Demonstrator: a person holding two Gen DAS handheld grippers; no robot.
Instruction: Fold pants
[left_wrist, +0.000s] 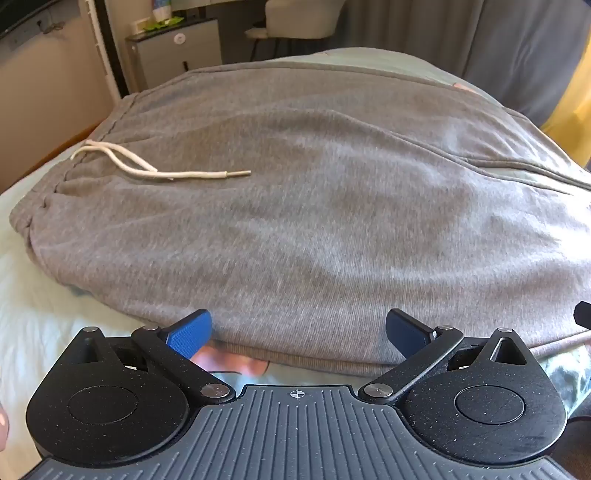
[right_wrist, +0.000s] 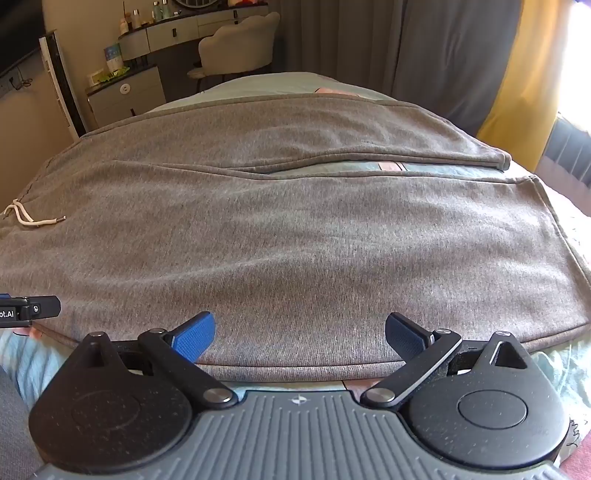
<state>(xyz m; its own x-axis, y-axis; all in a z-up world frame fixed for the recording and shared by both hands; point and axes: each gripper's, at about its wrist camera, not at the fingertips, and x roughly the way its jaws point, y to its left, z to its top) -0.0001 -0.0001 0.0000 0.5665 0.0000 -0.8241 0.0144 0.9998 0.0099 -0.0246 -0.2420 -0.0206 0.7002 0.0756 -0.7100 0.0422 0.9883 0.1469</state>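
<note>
While the grey pants (left_wrist: 314, 221) lie spread flat across the bed (left_wrist: 33, 314), I hold both tongs low at their near edge. My left gripper (left_wrist: 298, 332) stands wide open, its blue pads (left_wrist: 190, 334) splayed to either side of the near hem, gripping nothing; the cloth's edge runs between the two fingers, just touching or just short of them (I cannot tell which). My right gripper (right_wrist: 300, 334) is spread just as wide over the same near edge further right, and it too has hold of nothing.

Toward the left the waistband sits bunched, with the white drawstring (left_wrist: 147, 168) trailing rightward over the grey fabric. From the right wrist view, the two legs run off to the right, the far leg (right_wrist: 332, 125) lying beyond the near one, with a narrow strip of bedding showing between them near the cuffs. At the left edge of that view the tip of my left gripper pokes in over the near hem. Beyond the bed stand a chair (right_wrist: 236, 44), a low cabinet (right_wrist: 125, 94) and grey curtains (right_wrist: 424, 44).
</note>
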